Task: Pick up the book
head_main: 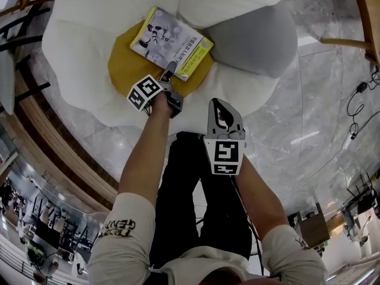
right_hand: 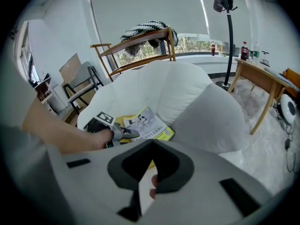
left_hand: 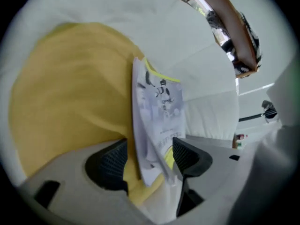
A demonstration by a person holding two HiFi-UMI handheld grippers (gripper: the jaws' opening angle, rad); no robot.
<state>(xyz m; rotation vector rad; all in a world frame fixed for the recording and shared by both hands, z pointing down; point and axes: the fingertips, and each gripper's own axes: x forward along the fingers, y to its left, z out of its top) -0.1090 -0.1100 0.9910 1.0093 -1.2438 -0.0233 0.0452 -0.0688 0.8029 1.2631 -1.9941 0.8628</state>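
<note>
- Left gripper [left_hand: 150, 157] – jaws spread wide, straddling the near corner of the thin book with a grey-white illustrated cover and a lime-yellow band [head_main: 171, 42]. Its left pad stands clear of the cover and its right pad sits close against the book's edge. Whether that pad touches cannot be told, and nothing is pinched.
- In the head view this gripper points toward 12 o'clock, with its tips over the book's lower edge.
- The book lies on the round mustard-yellow fabric centre [head_main: 126, 67] of a white flower-shaped padded seat [head_main: 77, 52]. It is skewed, so its long side runs from 10 o'clock to 4 o'clock.
- A rounded grey cushion [head_main: 256, 37] sits at 3 o'clock of the book, just beside it.
- Right gripper [head_main: 221, 104] — jaws pressed together with nothing between them — hangs at 4 o'clock of the left one, well apart from the book.
- The seat stands on a polished grey marble floor [head_main: 320, 100].
</note>
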